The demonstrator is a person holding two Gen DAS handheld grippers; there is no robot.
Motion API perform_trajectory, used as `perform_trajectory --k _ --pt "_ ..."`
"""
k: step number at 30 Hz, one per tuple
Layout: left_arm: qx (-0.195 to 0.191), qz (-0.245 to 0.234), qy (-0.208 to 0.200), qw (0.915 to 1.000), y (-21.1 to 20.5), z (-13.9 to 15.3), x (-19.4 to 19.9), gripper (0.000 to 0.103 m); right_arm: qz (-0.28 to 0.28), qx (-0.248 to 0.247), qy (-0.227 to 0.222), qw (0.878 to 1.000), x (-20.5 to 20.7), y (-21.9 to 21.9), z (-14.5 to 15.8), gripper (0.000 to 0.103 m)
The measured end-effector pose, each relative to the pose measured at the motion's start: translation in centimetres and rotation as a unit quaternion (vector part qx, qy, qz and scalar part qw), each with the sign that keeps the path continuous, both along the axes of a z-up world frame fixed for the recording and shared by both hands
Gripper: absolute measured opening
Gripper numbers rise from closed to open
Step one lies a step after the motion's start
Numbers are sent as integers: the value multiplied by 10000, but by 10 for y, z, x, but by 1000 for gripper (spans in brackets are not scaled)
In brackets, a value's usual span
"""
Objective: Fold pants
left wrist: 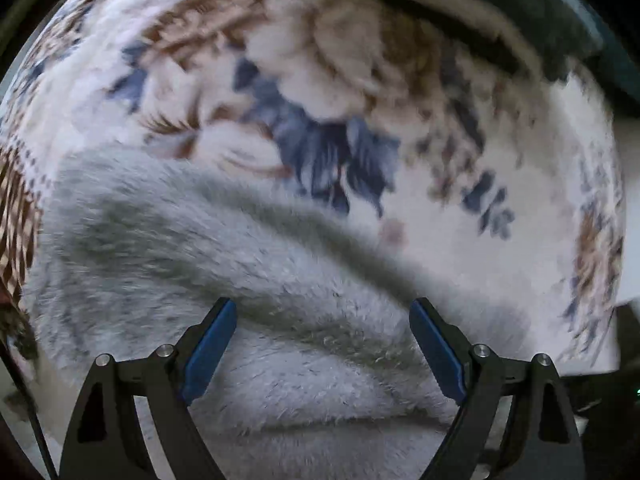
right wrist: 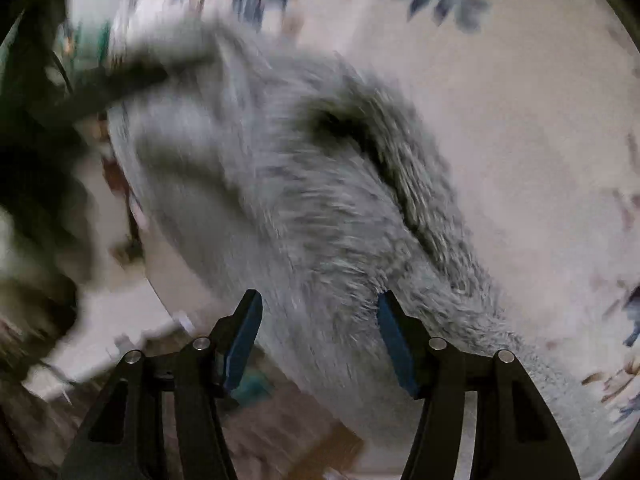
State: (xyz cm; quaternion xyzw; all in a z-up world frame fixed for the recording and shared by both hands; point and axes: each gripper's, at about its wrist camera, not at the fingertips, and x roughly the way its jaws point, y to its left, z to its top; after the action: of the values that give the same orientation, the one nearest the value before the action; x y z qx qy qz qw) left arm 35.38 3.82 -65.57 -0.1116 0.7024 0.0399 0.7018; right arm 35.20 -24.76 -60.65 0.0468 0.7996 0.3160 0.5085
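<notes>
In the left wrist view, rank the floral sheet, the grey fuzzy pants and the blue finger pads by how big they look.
1. Floral sheet
2. Pants, nearly as large
3. Pads, smallest, though nearest the camera

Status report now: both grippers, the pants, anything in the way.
Left gripper open, empty, above the pants. Right gripper open, empty. Grey fuzzy pants rumpled on the flowered bedspread. Nothing in the way.

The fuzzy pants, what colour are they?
Light grey and fluffy. The pants show best in the left wrist view, lying on a flower-patterned cloth.
</notes>
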Motion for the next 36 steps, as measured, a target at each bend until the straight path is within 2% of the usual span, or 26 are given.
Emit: perform_trajectory --k 3,6,8,11,12,13,14,15,16,17,18,19,21,22,24,25,26,28,29,30,31,33,36 --pt "60 16 248 9997 1 -20 -4 88 -1055 376 0 9937 28 -31 4 62" --pt "74 42 362 9993 7 -31 -9 88 -2050 620 203 9766 50 -53 -9 62" --pt "69 11 349 9994 7 -31 -11 88 -2470 528 477 9664 62 -59 -30 62" --pt "99 -36 350 9993 5 -29 -13 88 -2553 350 870 9623 73 -54 -55 61" --pt "55 -4 362 9993 6 -27 -14 88 -2396 195 877 9667 76 -48 -57 52" --pt "-35 60 317 9995 10 -21 -17 88 -2287 44 789 9703 76 -38 -59 32" --pt "-95 131 240 9996 10 -15 -19 88 -2141 -160 526 9753 83 -28 -52 28" --pt "-117 170 183 9996 17 -9 -16 88 -2097 -173 336 9770 91 -25 -47 26" --pt "-138 198 95 9997 19 -2 -17 88 -2166 -104 141 9761 99 -25 -35 18" --pt "-122 191 41 9997 20 1 -18 88 -2325 14 -72 9726 107 -35 -18 0" --pt "-30 161 7 9999 21 2 -19 88 -2436 101 -145 9697 108 -30 -12 1" --pt "67 123 0 9999 22 0 -20 88 -2596 143 -336 9650 117 -43 2 1" --pt "101 146 162 9997 25 -10 -22 88 -2574 -233 -608 9641 130 -63 16 1" --pt "24 229 223 9995 29 -13 -23 88 -2612 -215 -567 9634 135 -56 14 3" --pt "-18 289 228 9993 31 -14 -24 88 -2581 103 48 9661 146 -55 -5 24" --pt "-15 278 217 9994 33 -13 -24 88 -2519 157 191 9674 141 -37 -16 53" --pt "-1 268 200 9994 35 -11 -25 88 -2384 132 343 9705 142 -25 -31 71" --pt "21 239 197 9995 38 -9 -26 88 -2134 -108 586 9751 133 0 -58 71" --pt "37 215 200 9996 38 -8 -27 88 -2074 -200 675 9757 127 7 -67 67" --pt "43 200 205 9996 38 -8 -29 88 -1905 -243 702 9789 121 10 -68 63" --pt "33 203 209 9996 35 -10 -25 88 -1750 -215 684 9819 114 22 -70 53" --pt "-14 239 202 9995 28 -14 -22 88 -1315 -13 721 9887 92 36 -63 51" --pt "-124 329 199 9992 34 -13 -24 88 -550 306 1120 9917 41 50 -58 51"
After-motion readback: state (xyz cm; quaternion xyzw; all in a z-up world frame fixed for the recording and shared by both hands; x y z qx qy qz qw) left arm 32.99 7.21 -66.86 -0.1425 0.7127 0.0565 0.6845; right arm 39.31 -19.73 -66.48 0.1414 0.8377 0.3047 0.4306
